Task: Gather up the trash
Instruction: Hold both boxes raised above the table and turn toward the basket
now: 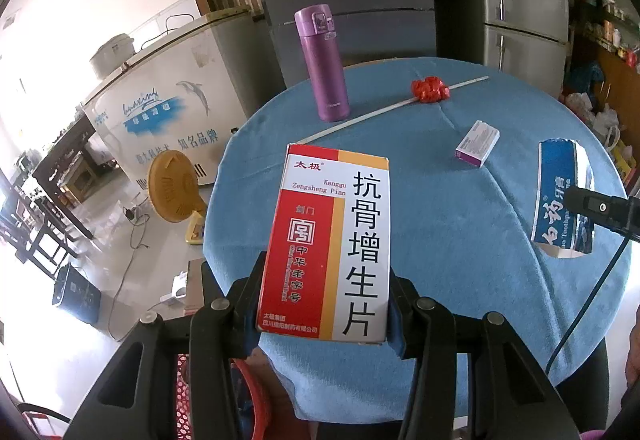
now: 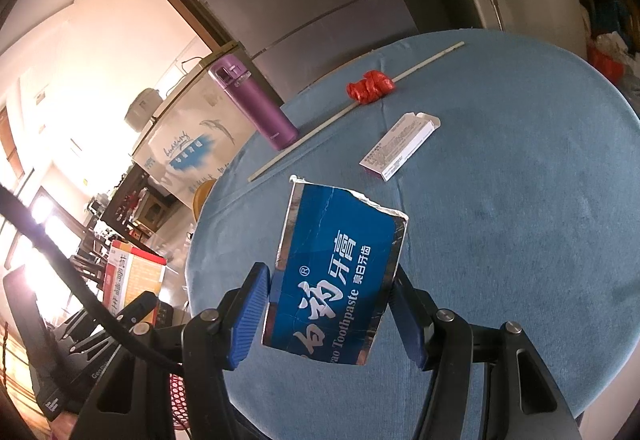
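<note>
Down at the left, a red mesh basket (image 1: 182, 392) peeks out below the table edge, probably where the trash goes. The left gripper (image 1: 324, 304) has its fingers clamped on the lower end of a red-and-white medicine box (image 1: 326, 240), held above the blue tablecloth (image 1: 460, 240). Gripped so low, it could pivot and slip out. To the right, the right gripper (image 2: 328, 314) pinches a torn toothpaste box (image 2: 336, 276); the flattened card might buckle and drop. The purple bottle (image 1: 322, 63) looks easy to topple when reaching for the red wrapper (image 1: 430, 89), thin stick (image 1: 396, 107) and small box (image 1: 478, 143).
</note>
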`<state>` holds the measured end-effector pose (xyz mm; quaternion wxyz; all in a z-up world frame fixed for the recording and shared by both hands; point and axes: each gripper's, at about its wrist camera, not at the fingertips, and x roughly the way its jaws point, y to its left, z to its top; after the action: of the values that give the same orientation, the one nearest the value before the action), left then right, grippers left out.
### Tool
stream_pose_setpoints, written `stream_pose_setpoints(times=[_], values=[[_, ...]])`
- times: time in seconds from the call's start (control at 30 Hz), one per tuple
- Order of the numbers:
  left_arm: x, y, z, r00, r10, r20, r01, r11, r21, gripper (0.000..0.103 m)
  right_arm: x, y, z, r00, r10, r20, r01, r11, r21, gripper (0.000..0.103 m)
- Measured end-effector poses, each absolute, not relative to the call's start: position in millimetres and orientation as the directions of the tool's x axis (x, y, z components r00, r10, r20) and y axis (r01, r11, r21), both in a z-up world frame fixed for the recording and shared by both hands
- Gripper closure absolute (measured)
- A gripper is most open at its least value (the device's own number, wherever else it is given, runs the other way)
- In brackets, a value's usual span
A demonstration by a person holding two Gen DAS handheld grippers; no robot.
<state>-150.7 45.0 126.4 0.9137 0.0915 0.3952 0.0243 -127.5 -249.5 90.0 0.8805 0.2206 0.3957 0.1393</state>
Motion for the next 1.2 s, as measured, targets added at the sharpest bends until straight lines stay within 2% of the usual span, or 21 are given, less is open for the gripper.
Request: stream_pose_setpoints(times=[1.2], values=[[-161,88,114,0.661,0.160,-0.733,-0.071,0.986,0.151,0.053,-128,-187,83,0.563,0.493,-0.664,-0.204,0.861,0.466,0.040]])
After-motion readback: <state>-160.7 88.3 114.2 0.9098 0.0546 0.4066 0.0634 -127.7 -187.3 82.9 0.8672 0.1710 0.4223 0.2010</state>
